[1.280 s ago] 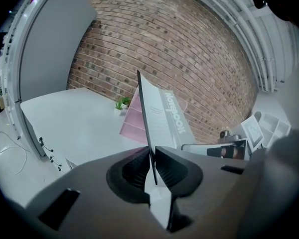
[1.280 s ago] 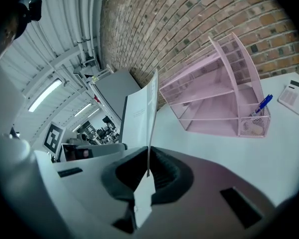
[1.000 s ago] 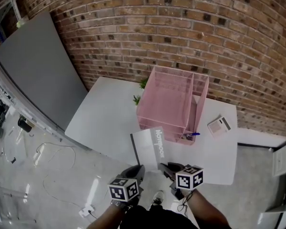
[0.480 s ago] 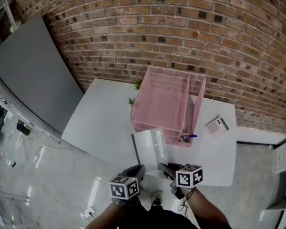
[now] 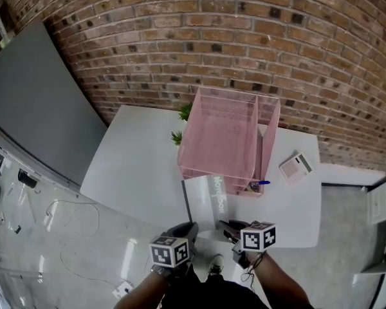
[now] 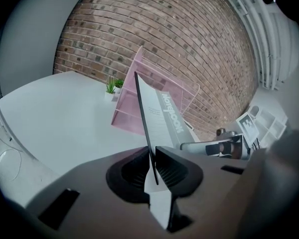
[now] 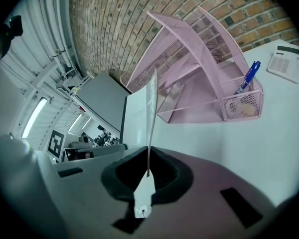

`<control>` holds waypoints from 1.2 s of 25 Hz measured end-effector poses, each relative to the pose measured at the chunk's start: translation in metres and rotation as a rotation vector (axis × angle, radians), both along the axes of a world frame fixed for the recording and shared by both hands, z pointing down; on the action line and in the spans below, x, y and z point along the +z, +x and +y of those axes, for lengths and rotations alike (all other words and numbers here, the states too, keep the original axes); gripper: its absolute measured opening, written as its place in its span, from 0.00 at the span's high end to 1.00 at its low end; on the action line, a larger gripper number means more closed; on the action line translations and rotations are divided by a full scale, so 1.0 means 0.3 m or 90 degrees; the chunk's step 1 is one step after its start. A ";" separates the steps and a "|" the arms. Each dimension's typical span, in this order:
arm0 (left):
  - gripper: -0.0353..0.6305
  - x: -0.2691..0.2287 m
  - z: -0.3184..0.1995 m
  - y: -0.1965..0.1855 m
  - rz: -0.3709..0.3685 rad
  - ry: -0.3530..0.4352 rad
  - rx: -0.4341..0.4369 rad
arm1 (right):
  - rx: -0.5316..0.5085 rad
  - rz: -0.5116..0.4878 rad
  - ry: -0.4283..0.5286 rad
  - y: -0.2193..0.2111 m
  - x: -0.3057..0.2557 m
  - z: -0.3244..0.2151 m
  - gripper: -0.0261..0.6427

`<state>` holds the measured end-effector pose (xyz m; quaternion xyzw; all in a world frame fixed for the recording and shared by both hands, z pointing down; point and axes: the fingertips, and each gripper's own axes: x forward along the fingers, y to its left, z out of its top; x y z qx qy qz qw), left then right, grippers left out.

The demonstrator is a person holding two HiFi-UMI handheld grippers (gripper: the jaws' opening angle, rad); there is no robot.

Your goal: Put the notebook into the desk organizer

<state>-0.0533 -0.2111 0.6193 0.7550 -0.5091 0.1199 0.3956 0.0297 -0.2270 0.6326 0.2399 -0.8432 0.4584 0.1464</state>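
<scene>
The white counter (image 5: 132, 166) carried a pink mesh desk organizer (image 5: 219, 134). Just in front of the organizer, and not in it, the grey notebook (image 5: 204, 201) was held up on edge. The left tool (image 6: 154, 164) and the right tool (image 7: 148, 172) were each clamped on the notebook's edge farthest from the organizer. A calculator (image 5: 296, 167) lay right of the organizer, and a blue pen (image 5: 260, 183) stood in its front corner pocket.
</scene>
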 end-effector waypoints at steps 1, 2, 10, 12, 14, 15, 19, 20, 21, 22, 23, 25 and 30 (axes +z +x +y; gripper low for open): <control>0.89 -0.002 -0.010 -0.004 0.001 0.001 0.006 | 0.009 -0.003 -0.004 -0.003 -0.001 -0.007 0.94; 0.89 -0.005 -0.022 -0.008 0.002 0.004 0.013 | 0.019 -0.008 -0.007 -0.005 -0.004 -0.016 0.94; 0.86 -0.027 -0.123 -0.036 -0.025 0.035 0.083 | 0.103 -0.036 -0.011 -0.006 -0.041 -0.101 0.94; 0.86 -0.029 -0.143 -0.046 -0.030 0.037 0.096 | 0.120 -0.039 -0.010 -0.004 -0.048 -0.122 0.94; 0.86 -0.033 -0.162 -0.053 -0.028 0.041 0.108 | 0.137 -0.044 -0.010 -0.004 -0.057 -0.144 0.94; 0.86 -0.036 -0.172 -0.057 -0.028 0.043 0.114 | 0.146 -0.046 -0.010 -0.004 -0.061 -0.156 0.94; 0.85 -0.039 -0.209 -0.073 -0.031 0.051 0.136 | 0.175 -0.059 -0.010 -0.014 -0.076 -0.207 0.94; 0.83 -0.040 -0.216 -0.076 -0.033 0.054 0.144 | 0.180 -0.064 -0.010 -0.019 -0.082 -0.218 0.94; 0.81 -0.043 -0.222 -0.078 -0.037 0.059 0.153 | 0.185 -0.068 -0.011 -0.025 -0.088 -0.229 0.94; 0.78 -0.046 -0.228 -0.079 -0.043 0.064 0.163 | 0.190 -0.073 -0.012 -0.030 -0.093 -0.241 0.94; 0.75 -0.048 -0.235 -0.081 -0.051 0.069 0.172 | 0.194 -0.078 -0.013 -0.036 -0.097 -0.251 0.94; 0.72 -0.048 -0.250 -0.084 -0.068 0.080 0.187 | 0.201 -0.086 -0.018 -0.046 -0.102 -0.270 0.94; 0.68 -0.046 -0.287 -0.092 -0.102 0.102 0.204 | 0.216 -0.102 -0.025 -0.065 -0.119 -0.309 0.94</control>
